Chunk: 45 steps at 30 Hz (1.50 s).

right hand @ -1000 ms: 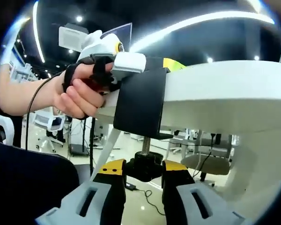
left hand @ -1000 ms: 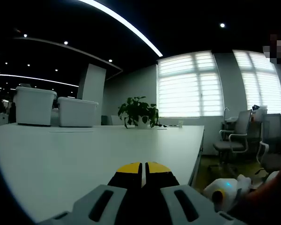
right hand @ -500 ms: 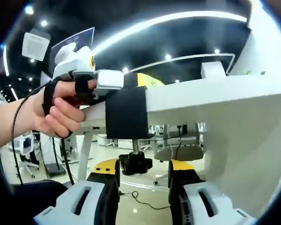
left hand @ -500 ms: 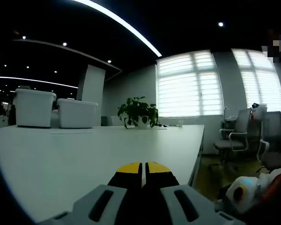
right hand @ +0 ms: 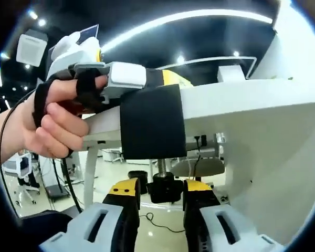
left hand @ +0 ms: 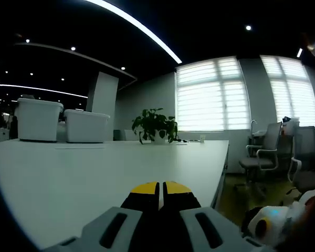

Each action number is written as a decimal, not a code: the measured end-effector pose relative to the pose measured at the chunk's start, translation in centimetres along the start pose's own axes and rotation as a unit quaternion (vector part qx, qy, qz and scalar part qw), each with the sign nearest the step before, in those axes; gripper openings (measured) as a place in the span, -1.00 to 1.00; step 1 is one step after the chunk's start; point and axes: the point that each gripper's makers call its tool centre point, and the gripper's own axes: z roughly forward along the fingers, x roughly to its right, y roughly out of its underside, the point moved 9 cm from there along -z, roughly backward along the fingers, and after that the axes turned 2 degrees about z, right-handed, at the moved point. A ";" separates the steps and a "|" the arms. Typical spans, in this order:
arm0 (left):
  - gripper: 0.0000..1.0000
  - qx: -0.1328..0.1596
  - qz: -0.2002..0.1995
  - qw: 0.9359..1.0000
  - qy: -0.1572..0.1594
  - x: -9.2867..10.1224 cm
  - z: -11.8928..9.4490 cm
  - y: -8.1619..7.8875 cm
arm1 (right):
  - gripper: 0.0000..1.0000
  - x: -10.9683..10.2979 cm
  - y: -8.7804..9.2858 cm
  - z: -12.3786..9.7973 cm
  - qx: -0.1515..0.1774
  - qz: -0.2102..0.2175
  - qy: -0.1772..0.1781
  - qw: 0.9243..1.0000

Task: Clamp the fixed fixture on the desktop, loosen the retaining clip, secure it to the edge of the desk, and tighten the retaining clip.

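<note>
Black fixture (right hand: pixel 152 122) hugs desk edge (right hand: pixel 241 107); right hand-held gripper (right hand: pixel 160 191) pinches its screw knob (right hand: pixel 165 188).

Clamp (right hand: pixel 152 122) top hidden behind the desk (right hand: pixel 241 105) edge, screw knob (right hand: pixel 165 189) partly masked by jaws, other gripper (left hand: pixel 270 231) blurred at frame edge

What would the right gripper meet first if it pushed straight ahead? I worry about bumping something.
Probably the black knob under the black clamp, already between the right gripper fingers; depth is unclear.
</note>
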 end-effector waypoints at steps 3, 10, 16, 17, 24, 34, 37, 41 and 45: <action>-0.93 0.000 0.002 1.000 0.000 0.0 0.0 0.0 | -0.50 0.3 0.0 0.2 -0.004 -0.006 -0.004 1.000; -0.93 0.000 0.000 1.000 0.000 0.0 0.0 0.0 | -0.51 0.7 -0.2 0.3 -0.020 -0.037 -0.062 0.997; -0.93 0.000 -0.001 1.000 0.000 0.0 0.0 0.0 | -0.51 1.6 0.0 0.9 -0.025 -0.114 -0.149 0.982; -0.93 0.000 -0.001 1.000 0.000 0.0 0.0 0.0 | -0.51 1.7 0.0 1.0 -0.027 -0.111 -0.159 0.981; -0.93 0.000 -0.002 1.000 0.000 0.0 0.0 0.0 | -0.50 2.3 0.1 1.1 -0.027 -0.099 -0.176 0.979; -0.93 0.000 -0.003 1.000 0.000 0.0 0.0 0.0 | -0.34 1.9 1.1 -0.2 -0.038 -0.088 -0.097 0.991; -0.93 0.000 -0.002 1.000 0.000 0.0 0.0 0.0 | -0.29 1.5 1.8 -1.8 -0.033 -0.051 -0.039 0.997; -0.93 0.000 -0.002 1.000 0.000 0.0 0.0 0.0 | -0.29 -0.6 1.9 -3.0 -0.021 -0.056 -0.011 0.998; -0.93 0.000 -0.003 1.000 0.000 0.0 0.0 0.0 | -0.25 -1.3 0.8 -2.5 0.001 -0.083 0.011 0.996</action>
